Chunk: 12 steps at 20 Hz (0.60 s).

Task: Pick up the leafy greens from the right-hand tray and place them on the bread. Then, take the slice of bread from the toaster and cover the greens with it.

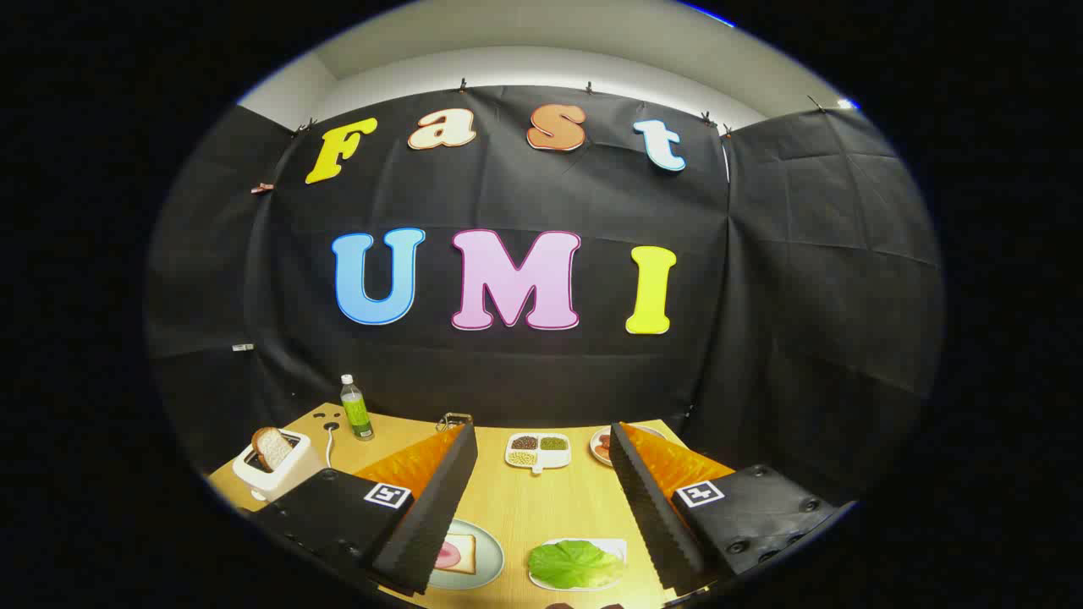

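Note:
My gripper (541,516) hangs open above the wooden table (525,499), nothing between its fingers. Low between the fingers, a green leaf (574,564) lies on a white tray (616,546) beside the right finger. To the left of the leaf, a bread slice topped with pink ham (457,556) rests on a pale green plate (489,548), partly hidden by the left finger. A white toaster (272,470) with a brown bread slice (271,447) standing up out of its slot sits left of the left finger.
A green drink bottle (356,408) stands at the back left, behind the toaster. A white divided dish (538,450) of beans sits far ahead between the fingers. A plate of reddish food (602,446) peeks out behind the right finger. Black cloth walls close the booth.

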Tool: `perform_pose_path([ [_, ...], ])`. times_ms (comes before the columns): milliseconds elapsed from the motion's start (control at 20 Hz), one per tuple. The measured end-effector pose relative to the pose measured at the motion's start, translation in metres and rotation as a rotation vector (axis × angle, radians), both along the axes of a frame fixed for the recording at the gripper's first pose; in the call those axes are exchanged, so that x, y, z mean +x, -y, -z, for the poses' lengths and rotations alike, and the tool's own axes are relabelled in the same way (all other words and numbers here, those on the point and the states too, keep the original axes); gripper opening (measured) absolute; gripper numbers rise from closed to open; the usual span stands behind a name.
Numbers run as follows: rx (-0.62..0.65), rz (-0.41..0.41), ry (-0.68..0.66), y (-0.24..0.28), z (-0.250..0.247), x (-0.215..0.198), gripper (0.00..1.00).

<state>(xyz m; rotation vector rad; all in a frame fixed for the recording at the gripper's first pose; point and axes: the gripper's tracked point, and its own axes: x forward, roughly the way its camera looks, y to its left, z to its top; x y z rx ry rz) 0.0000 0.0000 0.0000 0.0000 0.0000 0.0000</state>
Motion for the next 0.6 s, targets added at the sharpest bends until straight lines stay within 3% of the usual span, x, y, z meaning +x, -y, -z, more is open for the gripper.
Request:
perform_pose_path([
  [600, 0.013, -0.011, -0.037, 0.004, 0.015, 0.012, 0.97],
])
